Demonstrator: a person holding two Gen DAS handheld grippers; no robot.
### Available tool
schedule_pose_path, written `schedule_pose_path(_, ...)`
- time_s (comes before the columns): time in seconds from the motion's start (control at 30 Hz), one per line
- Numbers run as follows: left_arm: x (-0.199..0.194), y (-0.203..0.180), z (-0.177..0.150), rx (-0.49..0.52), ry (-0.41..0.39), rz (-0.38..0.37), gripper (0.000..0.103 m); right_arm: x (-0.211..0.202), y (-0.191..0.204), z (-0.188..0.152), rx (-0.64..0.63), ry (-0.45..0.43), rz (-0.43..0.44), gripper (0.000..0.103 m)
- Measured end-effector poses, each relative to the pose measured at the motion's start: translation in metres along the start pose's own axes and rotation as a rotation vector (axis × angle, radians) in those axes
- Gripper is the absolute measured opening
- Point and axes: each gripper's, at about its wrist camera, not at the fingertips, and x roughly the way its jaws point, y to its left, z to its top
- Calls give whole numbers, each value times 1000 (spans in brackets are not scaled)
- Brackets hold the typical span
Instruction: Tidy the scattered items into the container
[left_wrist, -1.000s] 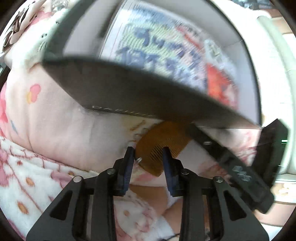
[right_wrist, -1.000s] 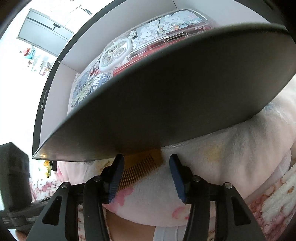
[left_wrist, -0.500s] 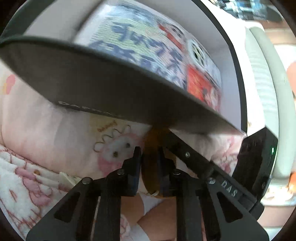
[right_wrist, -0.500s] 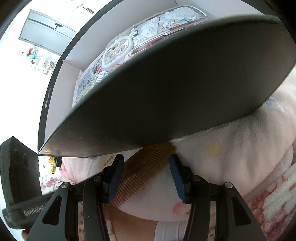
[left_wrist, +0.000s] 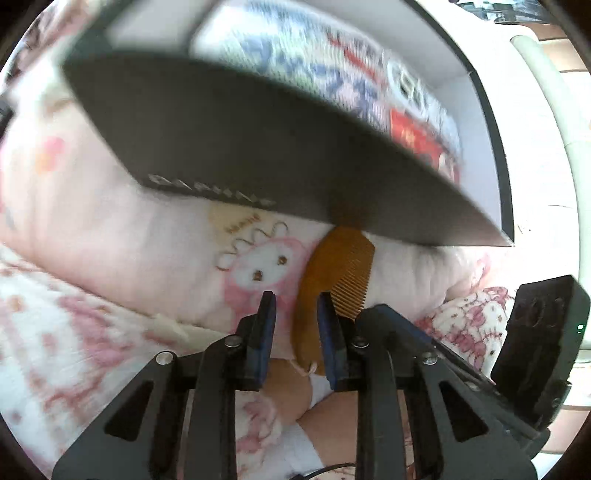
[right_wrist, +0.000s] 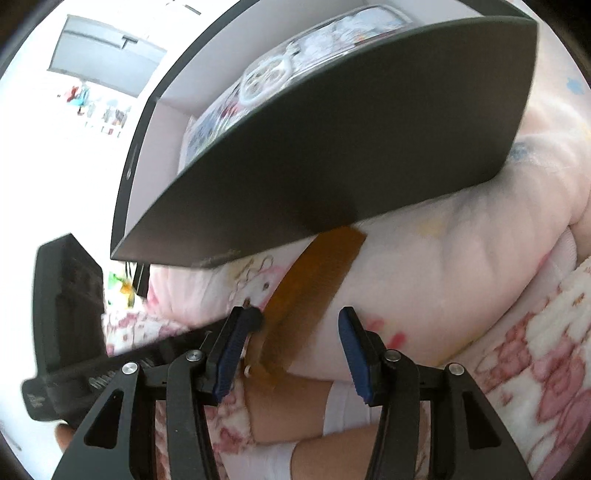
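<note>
Resting on pink blanket (left_wrist: 122, 236), black box (left_wrist: 258, 147) holds printed items. Brown comb (left_wrist: 332, 273) lies at box's near edge, one end under it, long axis toward grippers. Left gripper (left_wrist: 295, 328) nearer, narrow, straddling comb, contact unclear. Right gripper (right_wrist: 295, 347) wide, empty. Left view shows teeth; right view only blurred strip.

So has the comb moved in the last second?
Yes. In the left wrist view the comb has slid out from under the black box, toward the camera, across the pink pillow, between the left gripper's jaws.
</note>
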Motion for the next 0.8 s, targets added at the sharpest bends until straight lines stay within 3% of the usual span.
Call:
schedule_pose_path(0.13, -25, 9, -6, 19, -48, -6, 27, 21, 12, -1, -30, 39, -10, 47)
schedule_pose_path(0.27, -33, 14, -28, 23, -42, -9, 29, 41, 23, 2, -47, 59, -14, 47)
schedule_pose_path(0.3, -31, 14, -29, 21, -39, -13, 29, 43, 25, 4, -51, 56, -5, 44)
schedule_pose_path(0.33, -28, 13, -33, 20, -40, -18, 28, 43, 26, 6, -47, 54, 20, 25)
schedule_pose_path(0.37, -29, 13, -35, 25, -44, -22, 28, 43, 26, 7, -39, 57, 43, 16)
schedule_pose_path(0.4, -30, 14, -37, 28, -47, -28, 29, 44, 26, 8, -26, 66, 76, 14)
schedule_pose_path(0.63, -35, 28, -37, 2, -52, -93, 29, 30, 46, 5, -73, 11, 132, 11)
schedule_pose_path(0.73, -35, 32, -37, -4, -49, -142, 34, 24, 44, 4, -33, -30, 169, 9)
schedule_pose_path(0.77, -35, 32, -37, -6, -42, -164, 36, 23, 44, -1, -11, -42, 184, 9)
schedule_pose_path(0.8, -34, 32, -37, -7, -35, -181, 37, 25, 53, -31, 9, -50, 202, 9)
